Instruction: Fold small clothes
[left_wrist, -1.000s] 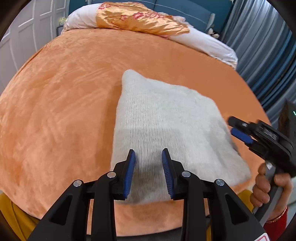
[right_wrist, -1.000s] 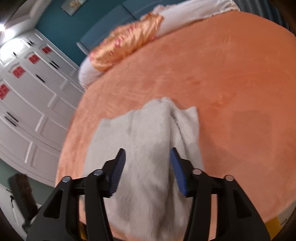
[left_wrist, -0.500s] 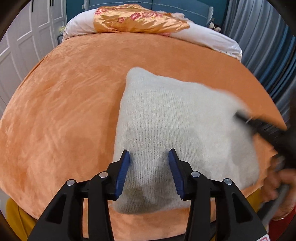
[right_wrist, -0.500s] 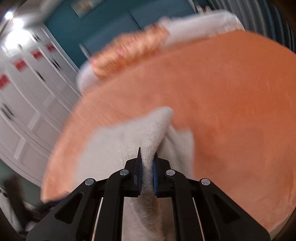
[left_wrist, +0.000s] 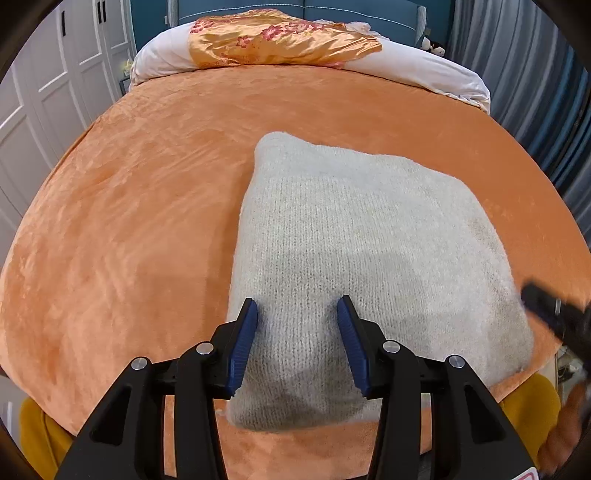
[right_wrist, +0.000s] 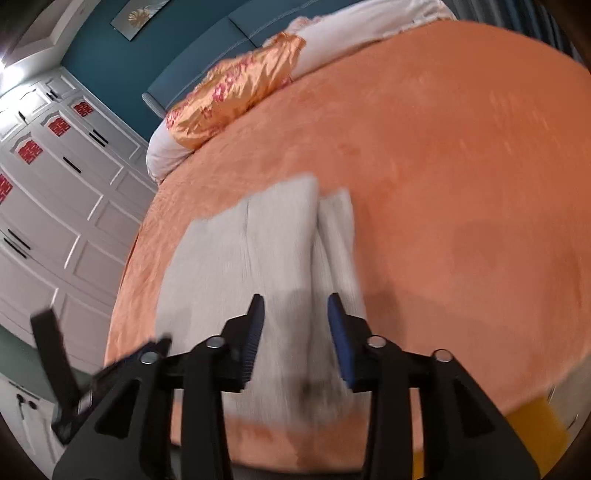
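Note:
A cream knitted garment (left_wrist: 369, 251) lies folded into a rough square on the orange bed cover (left_wrist: 129, 229), near the bed's front edge. My left gripper (left_wrist: 297, 314) stands open over the garment's near left part, its blue pads apart and nothing pinched between them. The right wrist view is blurred: the garment (right_wrist: 258, 258) shows a fold ridge running away from me, and my right gripper (right_wrist: 295, 310) hangs just above its near end with jaws opening, the pads clear of the knit. The right gripper's black tip (left_wrist: 550, 314) enters the left wrist view at the garment's right edge.
Pillows, one with an orange floral cover (left_wrist: 280, 40), lie at the head of the bed. White wardrobe doors (right_wrist: 55, 192) stand left of the bed, blue-grey curtains (left_wrist: 535, 74) to the right. A hand (left_wrist: 569, 424) shows at the lower right. Open orange cover lies left of and beyond the garment.
My right gripper pinched the garment's fold ridge half a second ago and has now let it go, drawing back. My left gripper widened and settled lower over the garment.

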